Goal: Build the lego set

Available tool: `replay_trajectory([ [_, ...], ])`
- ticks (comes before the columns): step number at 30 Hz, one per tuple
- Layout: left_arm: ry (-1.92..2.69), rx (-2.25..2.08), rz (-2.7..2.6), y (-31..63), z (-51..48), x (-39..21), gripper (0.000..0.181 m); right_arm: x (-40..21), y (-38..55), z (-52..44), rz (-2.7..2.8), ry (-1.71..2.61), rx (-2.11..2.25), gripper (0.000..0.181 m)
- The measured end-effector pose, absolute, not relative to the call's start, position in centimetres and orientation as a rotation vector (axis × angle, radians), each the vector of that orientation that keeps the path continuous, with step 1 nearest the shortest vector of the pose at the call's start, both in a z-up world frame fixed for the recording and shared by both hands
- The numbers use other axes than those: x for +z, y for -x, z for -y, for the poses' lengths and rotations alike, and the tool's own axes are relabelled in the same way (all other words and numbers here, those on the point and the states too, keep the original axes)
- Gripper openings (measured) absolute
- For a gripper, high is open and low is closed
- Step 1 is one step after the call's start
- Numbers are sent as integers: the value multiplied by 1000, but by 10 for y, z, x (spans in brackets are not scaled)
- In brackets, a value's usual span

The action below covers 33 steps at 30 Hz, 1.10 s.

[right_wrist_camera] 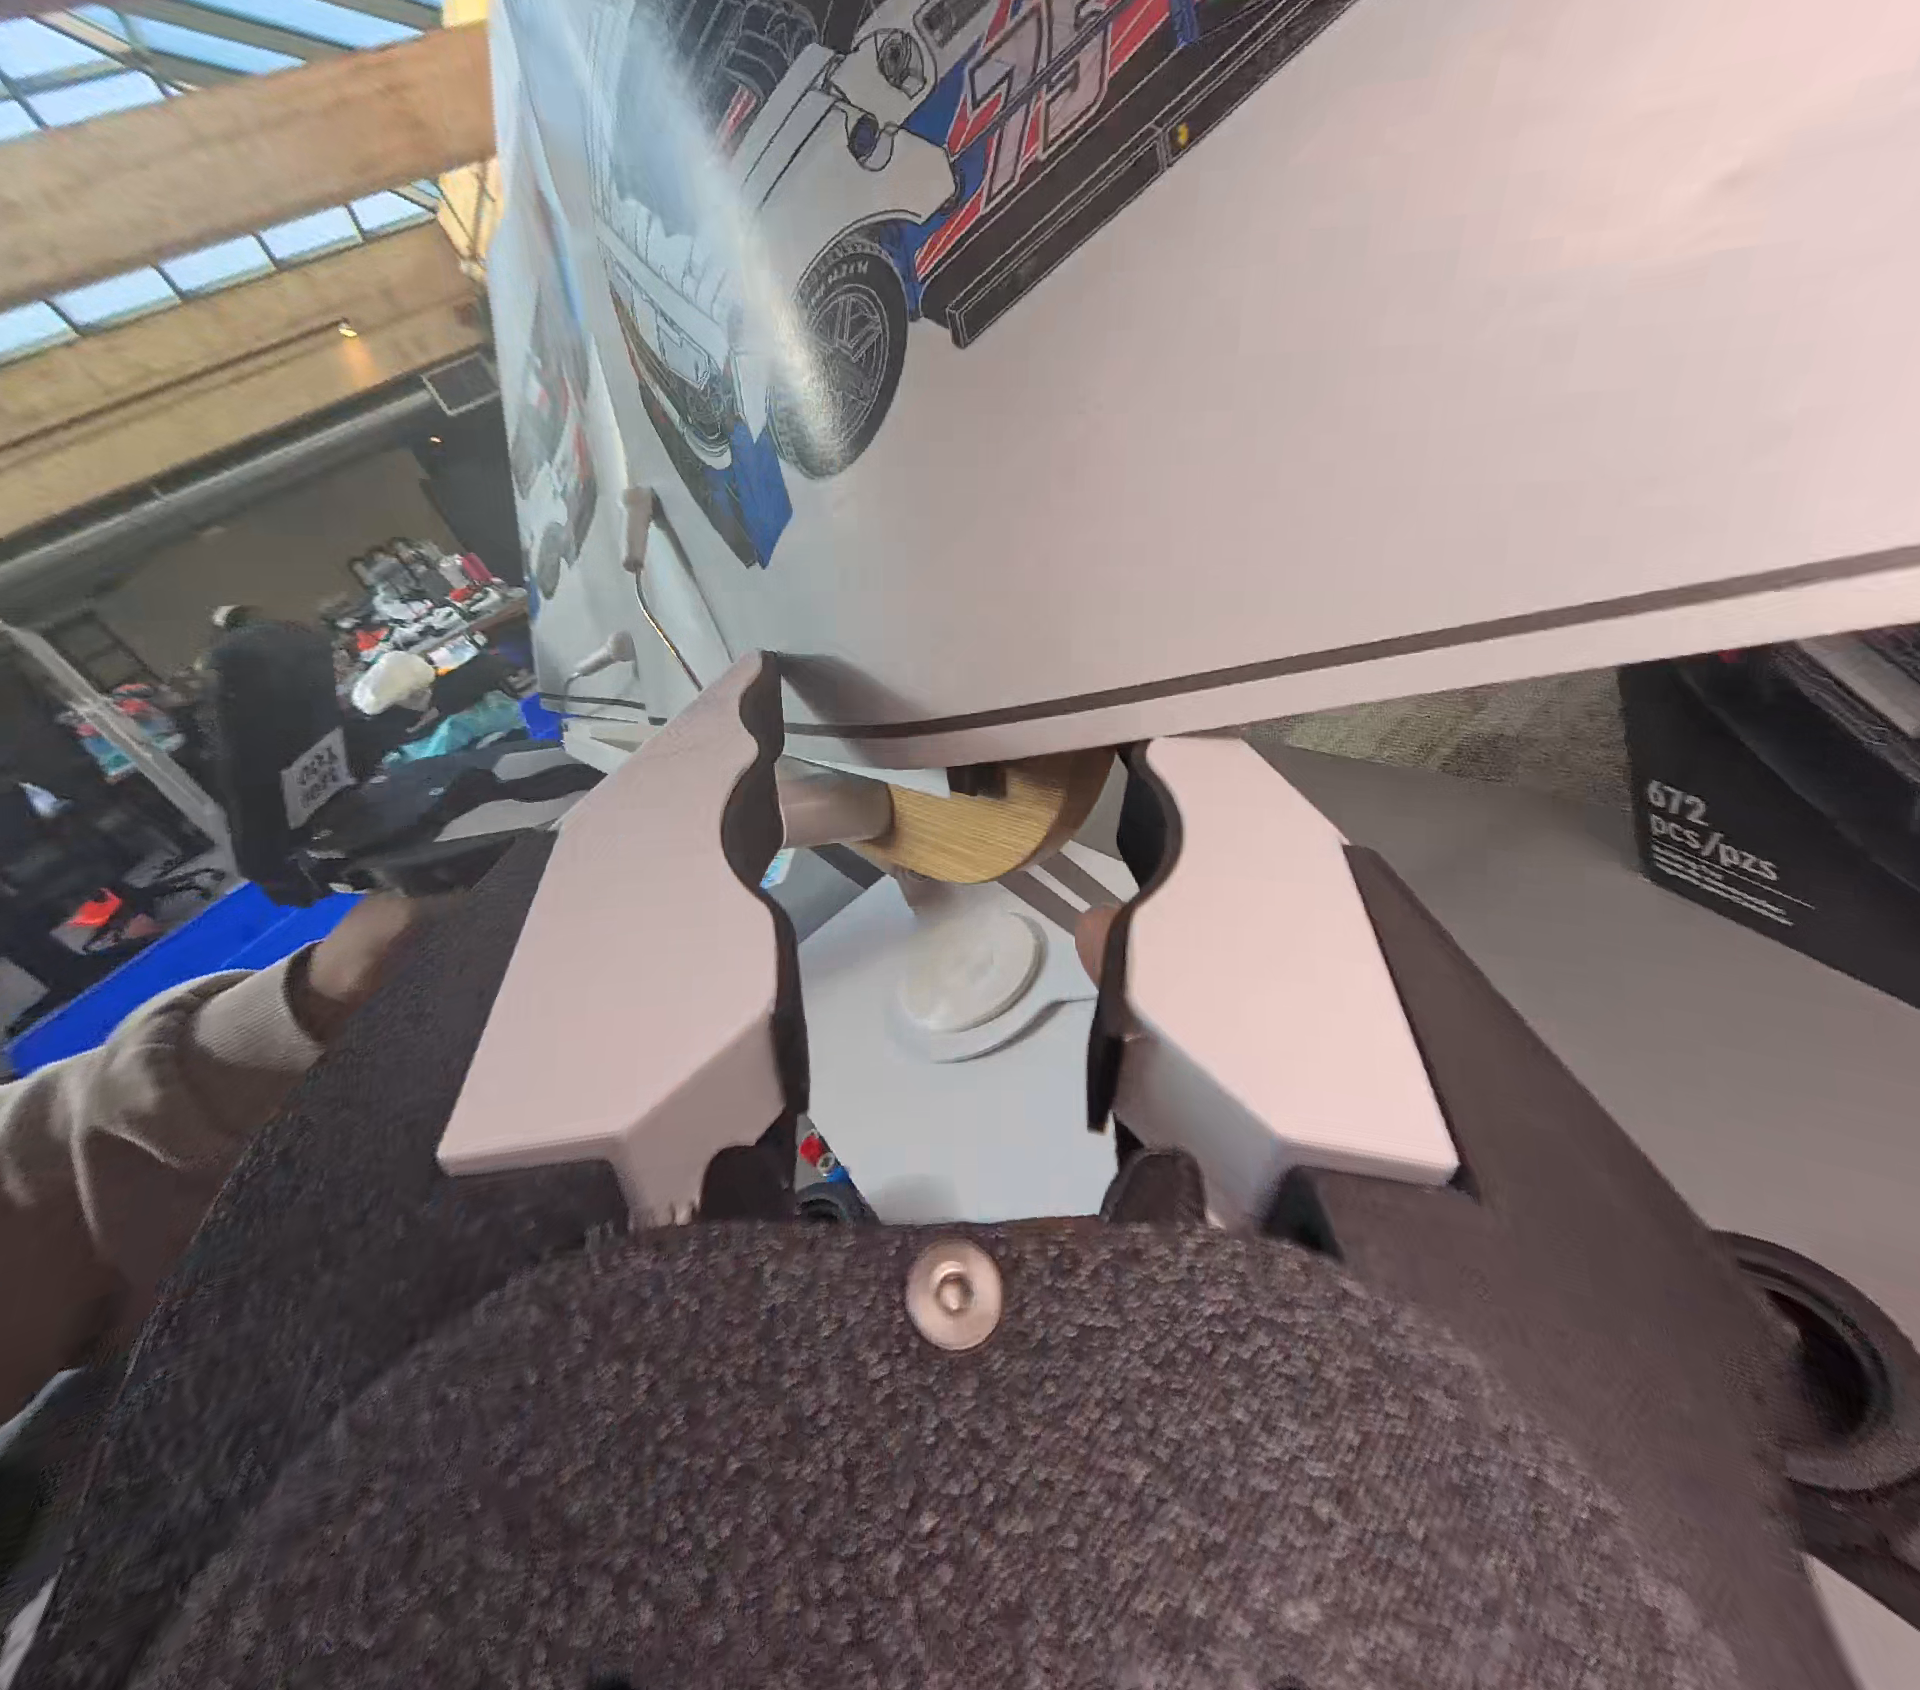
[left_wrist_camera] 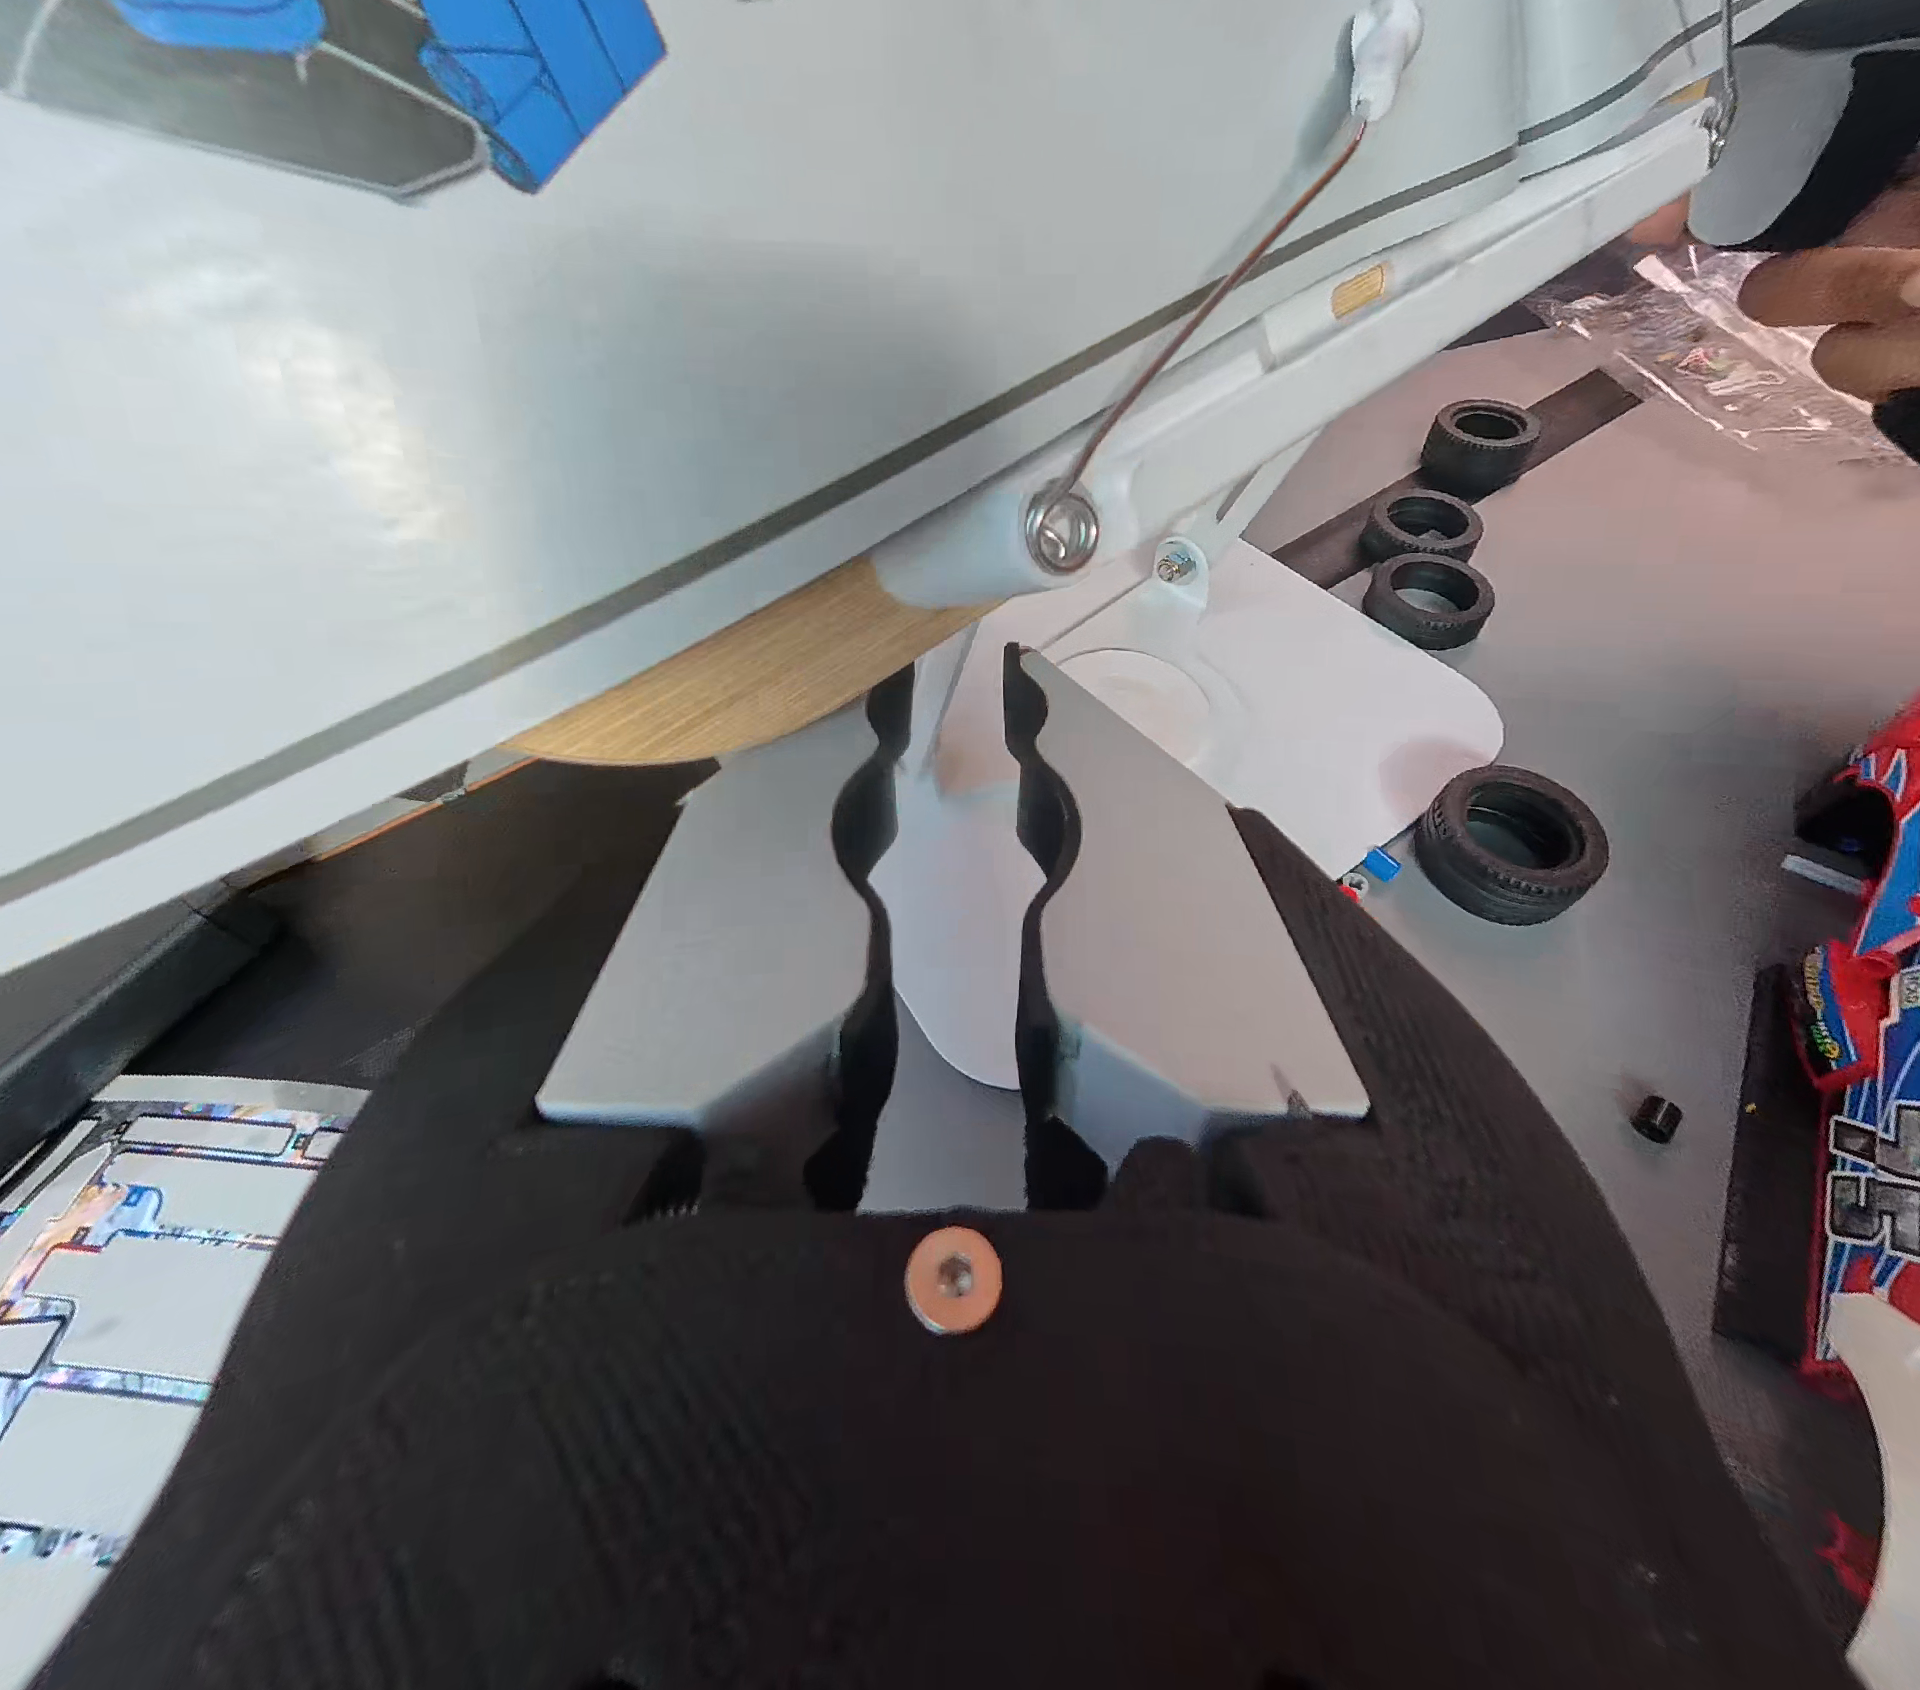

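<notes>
Left tool [left_wrist_camera: 961, 710]: I see its fingers parted with a clear gap, nothing pinched, tips poised just under the lower edge of the instruction booklet [left_wrist_camera: 727, 269].
Right tool [right_wrist_camera: 951, 731]: jaws spread wide here too, empty, the left fingertip up against the booklet's bottom edge.
Booklet: propped upright on a white stand [left_wrist_camera: 1340, 705] and filling most of both views (printed car drawings all over the pages, which I won't read out).
Stand: flat white base resting on the grey desk [left_wrist_camera: 1662, 684], wire page holders [left_wrist_camera: 1195, 341] pressed over the paper, a round wooden knob [right_wrist_camera: 977, 830] at the hinge.
Tyres: four loose black ones [left_wrist_camera: 1512, 845] on the desk to the right of the stand, three [left_wrist_camera: 1429, 601] in a rough row farther back and one nearer, by the base corner.
Small bricks: a blue piece [left_wrist_camera: 1379, 863] touching the base edge, a small black cylinder [left_wrist_camera: 1654, 1118] farther right on its own.
Car body: a red, blue and white built section [left_wrist_camera: 1860, 1069] at the right edge of my left view.
Sticker sheet [left_wrist_camera: 135, 1245]: shiny, lower left.
Box [right_wrist_camera: 1766, 809]: black, on the right behind the stand.
Hand [left_wrist_camera: 1849, 310]: bare fingers upper right, near a clear plastic bag [left_wrist_camera: 1704, 352].
</notes>
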<state>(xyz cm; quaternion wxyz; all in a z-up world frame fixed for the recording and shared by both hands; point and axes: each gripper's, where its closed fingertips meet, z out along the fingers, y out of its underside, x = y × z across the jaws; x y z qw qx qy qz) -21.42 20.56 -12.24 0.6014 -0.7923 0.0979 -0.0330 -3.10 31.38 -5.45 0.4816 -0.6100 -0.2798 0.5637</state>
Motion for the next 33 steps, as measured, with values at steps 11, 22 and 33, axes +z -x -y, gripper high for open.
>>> replay_trajectory([
  [11,1809,-93,-144,231,-197,-117,22,-59,22,-302,667,1486,1243,44],
  [22,1598,7,-100,228,-157,-72,24,-69,9,-284,665,1535,1160,52],
  [33,1537,-63,24,243,-156,-64,24,-73,0,-257,745,1548,786,26],
])
